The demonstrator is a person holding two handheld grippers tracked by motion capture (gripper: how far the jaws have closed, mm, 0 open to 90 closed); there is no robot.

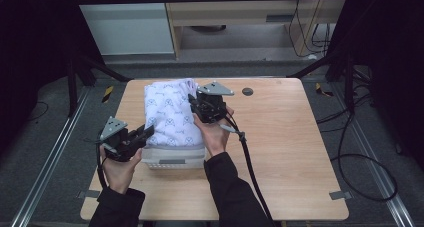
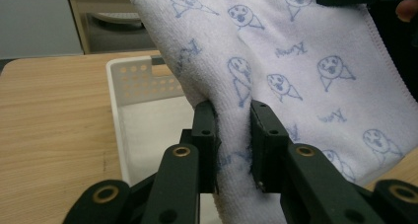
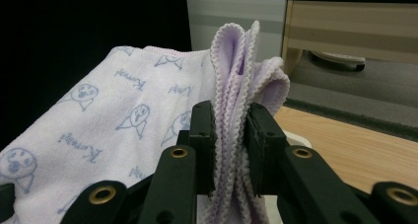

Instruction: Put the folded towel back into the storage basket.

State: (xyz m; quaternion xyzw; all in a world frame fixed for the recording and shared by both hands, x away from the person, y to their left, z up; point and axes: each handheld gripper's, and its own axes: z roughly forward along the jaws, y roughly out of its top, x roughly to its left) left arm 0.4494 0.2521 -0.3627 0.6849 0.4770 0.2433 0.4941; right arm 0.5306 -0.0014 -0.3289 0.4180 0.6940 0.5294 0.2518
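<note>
High view: you hold the towel (image 1: 171, 112) stretched above the white basket (image 1: 172, 157), not yet lowered in.
Your left gripper (image 1: 141, 135) pinches a fold near the basket's near end; your right gripper (image 1: 194, 103) is clamped on the bunched hem. What shows of the basket's floor looks bare, so I judge the laying-in remains.

Light wooden table (image 1: 280, 137) on grey floor (image 1: 50, 152), wooden cabinet (image 1: 240, 17) behind it, black cables (image 1: 360, 157) trailing at right, yellow-black tape marks (image 1: 107, 93) near corners.
</note>
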